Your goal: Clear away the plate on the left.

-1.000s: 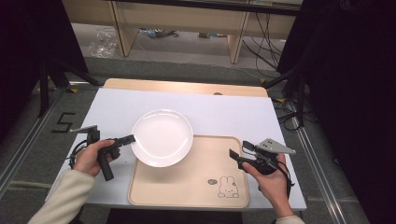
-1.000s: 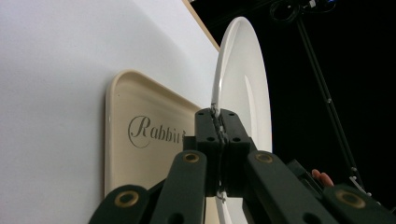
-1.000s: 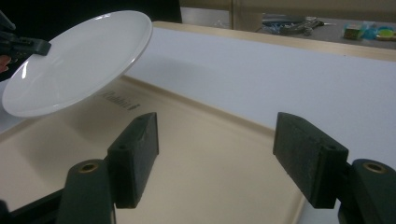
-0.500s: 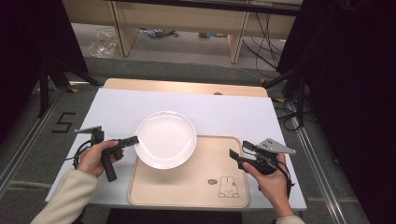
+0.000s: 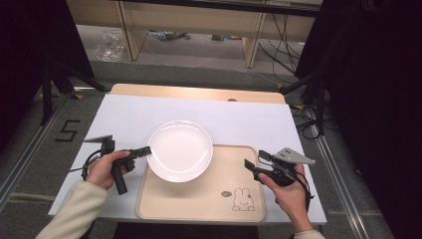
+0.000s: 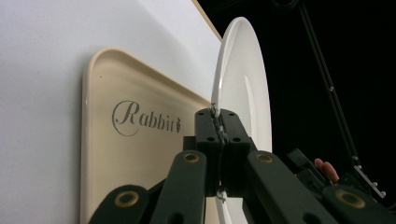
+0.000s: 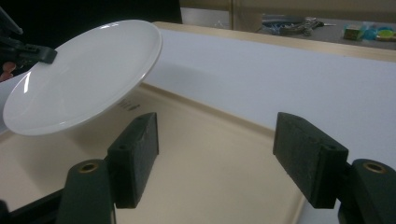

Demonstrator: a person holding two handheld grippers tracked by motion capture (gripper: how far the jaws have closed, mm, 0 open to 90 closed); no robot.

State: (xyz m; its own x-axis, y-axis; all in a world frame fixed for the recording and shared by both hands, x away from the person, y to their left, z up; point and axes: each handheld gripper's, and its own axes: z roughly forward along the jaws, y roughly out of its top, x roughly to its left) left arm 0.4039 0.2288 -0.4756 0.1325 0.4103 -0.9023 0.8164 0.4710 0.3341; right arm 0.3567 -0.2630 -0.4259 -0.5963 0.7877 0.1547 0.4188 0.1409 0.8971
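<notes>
A round white plate (image 5: 180, 150) hangs in the air above the left part of a beige tray (image 5: 209, 199) with a rabbit drawing. My left gripper (image 5: 145, 151) is shut on the plate's left rim and holds it up. The left gripper view has both jaws clamped on the plate's edge (image 6: 243, 93), with the tray's "Rabbit" lettering (image 6: 145, 120) below. My right gripper (image 5: 250, 166) is open at the tray's right edge, nothing between its jaws. From the right gripper view the plate (image 7: 84, 74) tilts over the tray (image 7: 210, 154).
The tray lies on a white mat (image 5: 249, 119) that covers a wooden table (image 5: 199, 92). Dark stands and cables stand beside the table at right. A floor mark "5" (image 5: 67, 130) lies at the left.
The left gripper has carried the plate a little to the right, farther over the tray. The right gripper has stayed in place, open.
</notes>
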